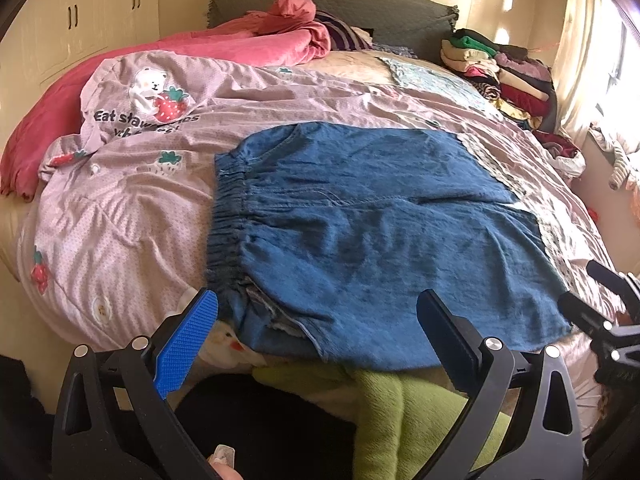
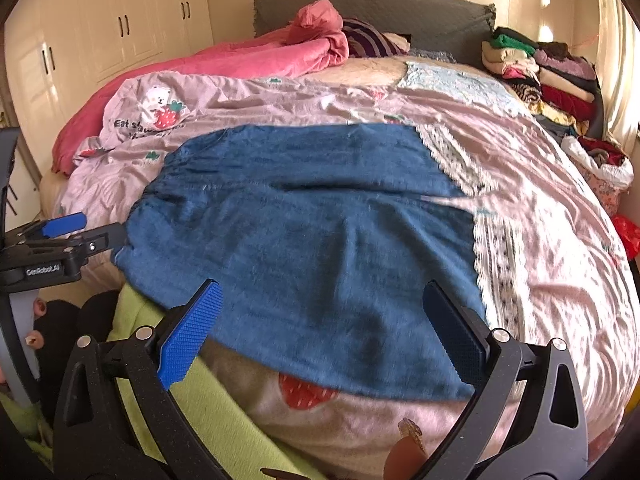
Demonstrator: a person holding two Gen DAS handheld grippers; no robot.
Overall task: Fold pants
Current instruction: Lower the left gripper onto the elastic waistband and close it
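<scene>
A pair of blue denim pants (image 1: 360,236) with a gathered elastic waistband lies spread flat on a bed, just ahead of both hand-held grippers, its near edge hanging slightly over the bed's front edge.

The left hand-held gripper (image 1: 318,328) stands wide open and holds nothing; its textured blue pad (image 1: 188,344) sits just beside the waistband corner. The right hand-held gripper (image 2: 320,320) is also wide open and empty, with the hem end of the pants between and beyond its fingers.

Only the left wrist view shows the waistband's tight pleats and the stitched seams clearly. Only the right wrist view shows the left hand-held gripper from the side, far to its left, with small white lettering on its black body too blurred to read surely.

Beyond the pants lies a wrinkled pink cotton duvet cover (image 1: 120,216) printed with a bear, strawberries and the words "Eat strawberries", partly creased. A band of white lace trim (image 2: 496,256) runs out from under the pants to the right. Farther off are a rumpled pink plush blanket (image 1: 224,46) and a stack of folded clothes (image 2: 536,72).
</scene>
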